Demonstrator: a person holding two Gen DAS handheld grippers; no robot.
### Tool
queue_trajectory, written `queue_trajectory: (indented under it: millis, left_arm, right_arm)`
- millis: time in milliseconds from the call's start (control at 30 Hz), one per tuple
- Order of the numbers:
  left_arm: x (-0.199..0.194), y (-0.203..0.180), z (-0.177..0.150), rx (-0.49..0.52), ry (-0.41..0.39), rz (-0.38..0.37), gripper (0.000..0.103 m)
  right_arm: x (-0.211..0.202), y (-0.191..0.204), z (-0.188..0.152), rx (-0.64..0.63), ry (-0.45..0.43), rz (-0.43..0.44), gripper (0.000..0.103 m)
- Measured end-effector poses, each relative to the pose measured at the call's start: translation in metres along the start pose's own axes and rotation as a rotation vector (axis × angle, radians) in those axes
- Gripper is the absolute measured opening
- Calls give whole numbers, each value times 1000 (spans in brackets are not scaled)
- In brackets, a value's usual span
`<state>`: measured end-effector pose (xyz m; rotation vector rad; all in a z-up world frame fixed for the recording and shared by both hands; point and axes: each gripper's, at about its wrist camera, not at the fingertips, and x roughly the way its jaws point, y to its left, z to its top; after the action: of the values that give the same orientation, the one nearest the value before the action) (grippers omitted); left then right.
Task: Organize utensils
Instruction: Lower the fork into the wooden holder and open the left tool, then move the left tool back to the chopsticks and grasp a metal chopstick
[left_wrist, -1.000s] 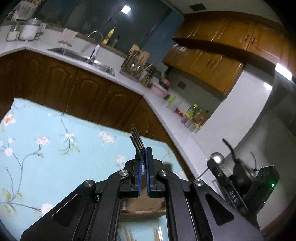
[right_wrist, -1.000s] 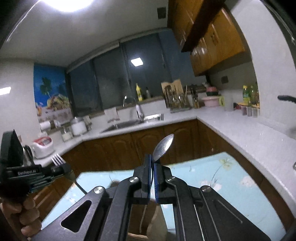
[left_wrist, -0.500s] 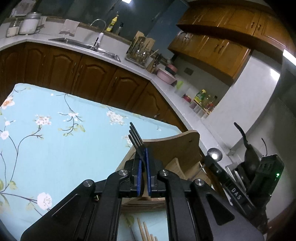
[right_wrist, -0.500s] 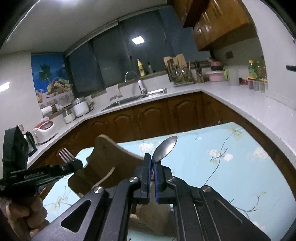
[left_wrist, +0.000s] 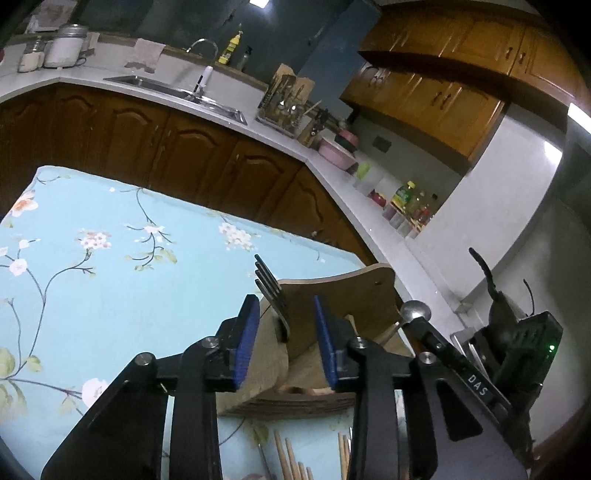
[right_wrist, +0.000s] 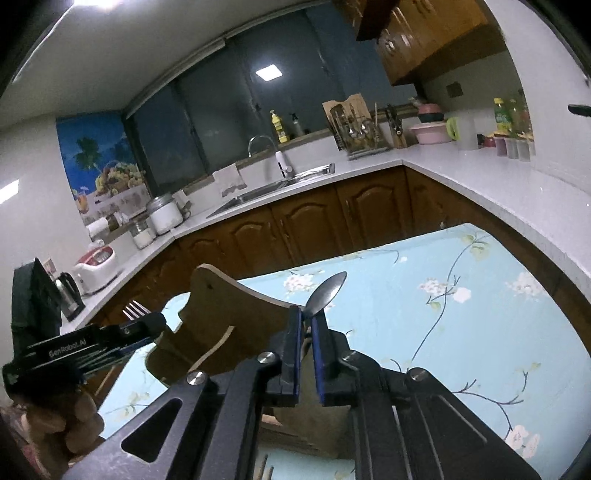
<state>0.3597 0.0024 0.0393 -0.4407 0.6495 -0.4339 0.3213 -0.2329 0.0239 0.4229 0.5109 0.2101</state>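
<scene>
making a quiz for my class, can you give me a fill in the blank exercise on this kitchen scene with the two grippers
1. The left gripper has its jaws ____ around the fork.
2. The right gripper pinches a ____.
3. Both utensils are above a ____ utensil holder.
4. The tablecloth is light blue with a ____ print.

Missing words: open; spoon; wooden; floral

The kitchen is dimly lit, with a cool bluish cast. Glare is thrown by a ceiling light (right_wrist: 94, 3) at the upper left of the right view. Lines are bent and corners blackened by fisheye distortion.
</scene>
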Motion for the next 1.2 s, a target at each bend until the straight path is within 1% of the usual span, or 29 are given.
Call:
queue_trajectory:
  millis: [67,100,133,167,200,233,267,300,333,400,600,700,800,933,1067,1200]
  left_arm:
    - [-6,1,-2,-8,-6,-4,42]
    - [-12,1,-5,-12,-14,-6,45]
    - [-20,1,-9,-16,-19,1,56]
    - [-26,1,-13,-24,-21,16,73]
    - [-31,2,-16,-32,-25,25,78]
    - [-41,4,-22,-48,-33,27,82]
    - [-50,5,-28,-63,-33,27,89]
    - [-57,7,-31,-73,-32,34,92]
    - [-68,9,-39,-86,-41,40,93]
    - [-86,10,-50,-94,-58,32,93]
    - [-132,4,-83,-64,-105,112,95]
    - [-156,-3,-102,-29,-125,146,96]
    - [-170,-8,-119,-7,-125,177,97]
    - [-183,-12,-143,5,-107,198,98]
    - [-188,-14,-162,16,-79,212,98]
    - [-188,-16,-179,23,-44,228,98]
  right_arm:
    - [-7,-3,1,25,-3,11,23]
    - [-14,-6,2,43,-11,20,35]
    - [-19,-8,2,55,-18,25,49]
    - [-27,-11,1,72,-28,31,56]
    - [-35,-12,0,84,-36,34,65]
    - [-42,-14,-2,94,-40,34,71]
    - [-48,-14,-3,100,-42,35,74]
    - [-56,-16,-6,107,-44,42,82]
    - [-66,-17,-11,116,-47,55,91]
    - [-82,-17,-19,114,-53,69,98]
    - [-126,-10,-46,67,-49,58,100]
    - [-147,-5,-60,35,-54,43,102]
    - [-167,1,-76,-9,-49,24,102]
    - [-188,7,-96,-55,-48,-21,102]
    - [-202,1,-112,-56,-43,-52,102]
    - [-206,-8,-125,-45,-7,-78,102]
